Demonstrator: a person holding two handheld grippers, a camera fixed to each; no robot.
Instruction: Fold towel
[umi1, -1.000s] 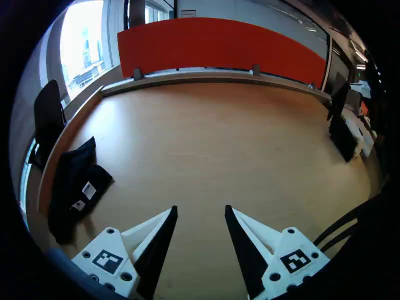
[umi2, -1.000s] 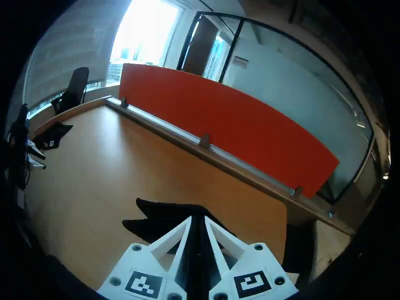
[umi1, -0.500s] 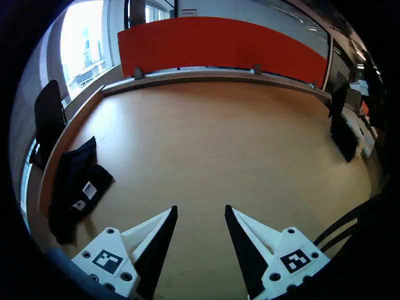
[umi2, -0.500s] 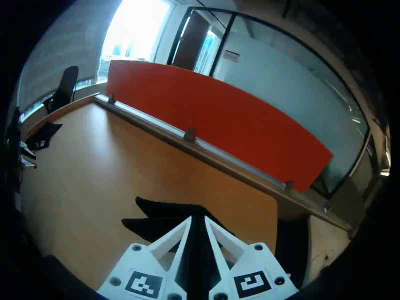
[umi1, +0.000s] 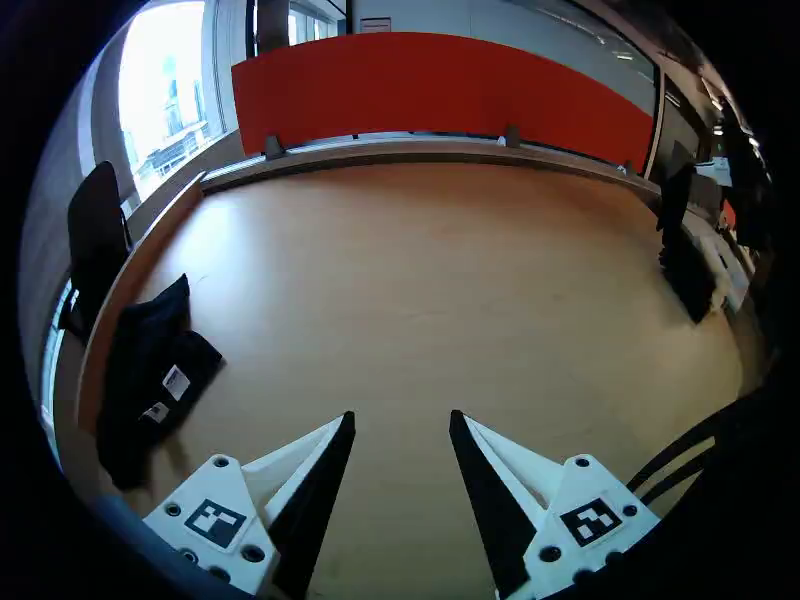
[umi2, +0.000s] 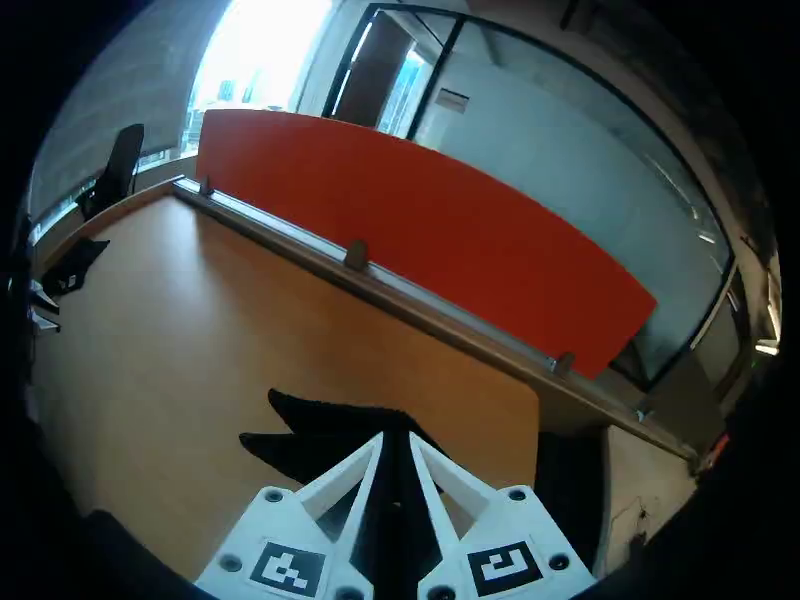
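A black towel (umi2: 320, 435) hangs from my right gripper (umi2: 397, 440), whose fingers are shut on a bunched edge of it above the wooden table (umi2: 200, 330). The left gripper view looks across the same table (umi1: 430, 270); my left gripper (umi1: 400, 415) is open a little above it, with nothing between the fingers. At the far right of that view, the same dark towel (umi1: 685, 270) hangs beside a white gripper body. A pile of black cloth (umi1: 150, 370) with white labels lies at the table's left edge, to the left of my left gripper.
A red divider panel (umi1: 440, 90) runs along the table's far edge on a grey rail. A black office chair (umi1: 95, 225) stands past the left edge by the windows. The black pile (umi2: 75, 262) also appears far left in the right gripper view.
My right gripper has swung with the towel still in it, so the red divider and table edge have slid left in its view. The left gripper has barely moved.
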